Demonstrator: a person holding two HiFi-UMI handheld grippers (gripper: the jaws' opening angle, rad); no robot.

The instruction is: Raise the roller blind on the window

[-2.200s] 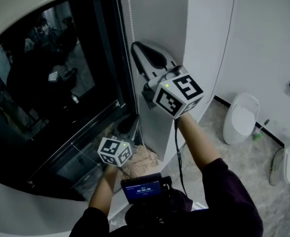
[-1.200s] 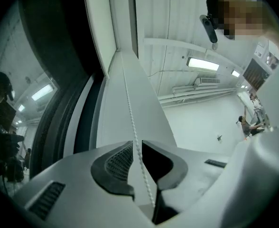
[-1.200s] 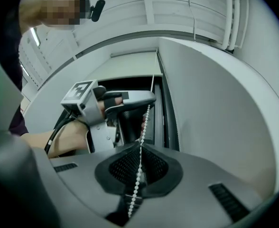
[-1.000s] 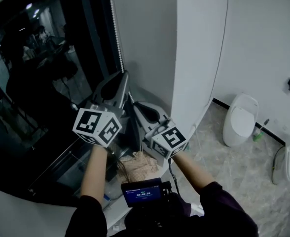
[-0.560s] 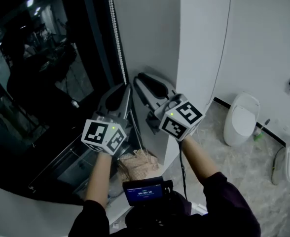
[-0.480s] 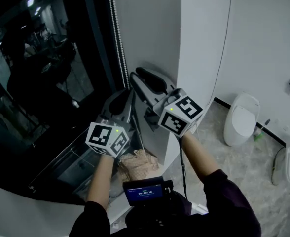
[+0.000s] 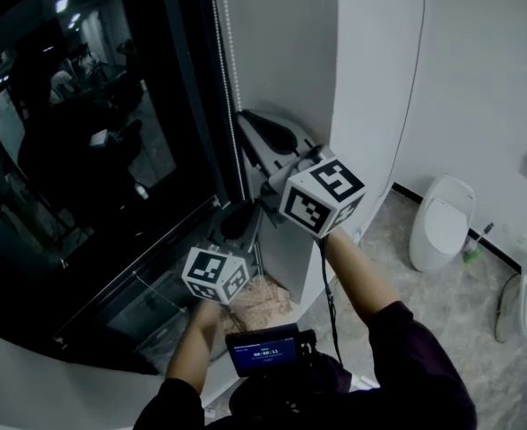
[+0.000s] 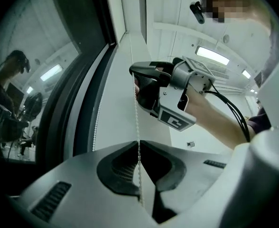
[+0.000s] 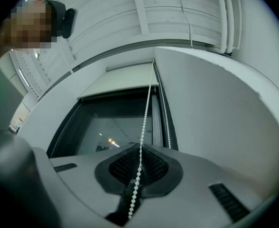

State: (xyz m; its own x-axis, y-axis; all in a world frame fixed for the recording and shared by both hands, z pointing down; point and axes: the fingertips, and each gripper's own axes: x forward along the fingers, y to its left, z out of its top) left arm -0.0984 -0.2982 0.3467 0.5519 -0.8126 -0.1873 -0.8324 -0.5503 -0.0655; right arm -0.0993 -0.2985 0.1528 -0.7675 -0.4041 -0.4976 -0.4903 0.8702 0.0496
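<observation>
The bead chain [image 7: 230,70] of the roller blind hangs along the right edge of the window [image 7: 93,150], close to the white wall [image 7: 290,43] at that side, and both tools are clamped on one of its strands. The right gripper [image 7: 251,124] is the higher of the two, pointing up and toward the window frame; in its own view the jaws are closed together with the chain [image 9: 140,156] pinched between the dark pads and running taut up to the blind [image 9: 120,82], which shows as a pale band across the top edge of the window above dark glass. The left gripper [image 7: 238,219] sits lower on the same strand, just under the right one; its jaws are also pressed together on the chain [image 8: 139,151], which rises straight from them to the right gripper [image 8: 138,82] above. A second strand [image 9: 166,122] hangs free beside the frame. A toilet [image 7: 443,222] stands on the floor well to the right.
</observation>
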